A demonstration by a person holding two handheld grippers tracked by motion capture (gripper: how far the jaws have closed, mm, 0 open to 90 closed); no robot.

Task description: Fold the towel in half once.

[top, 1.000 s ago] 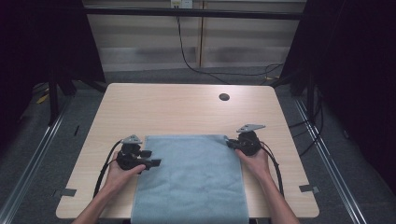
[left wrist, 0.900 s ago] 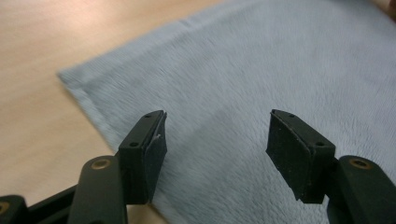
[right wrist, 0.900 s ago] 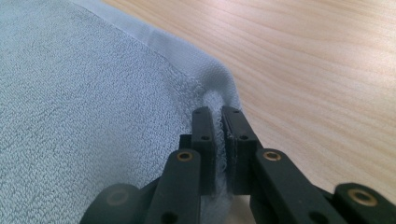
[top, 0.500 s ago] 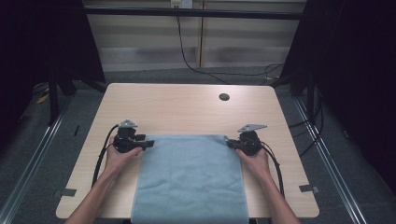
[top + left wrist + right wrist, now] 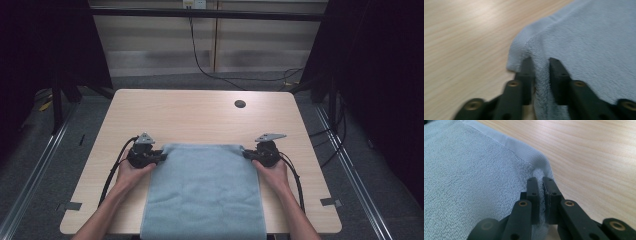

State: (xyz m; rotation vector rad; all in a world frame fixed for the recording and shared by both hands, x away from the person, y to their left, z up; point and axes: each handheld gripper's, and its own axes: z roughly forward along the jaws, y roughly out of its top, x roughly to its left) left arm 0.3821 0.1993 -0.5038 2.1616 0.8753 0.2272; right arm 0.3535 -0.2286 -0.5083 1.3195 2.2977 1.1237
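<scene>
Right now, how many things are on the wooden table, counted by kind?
Light blue terry towel: 1
Black two-jaw gripper: 2, the left gripper and the right gripper, each shut on a far corner of the towel
Total: 3

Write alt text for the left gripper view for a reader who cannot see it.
The left gripper pinches a raised fold at the corner of a light blue towel, its two black jaws closed on the cloth. The towel's hemmed corner curls just ahead of the jaws, lying on a pale wooden table.
</scene>
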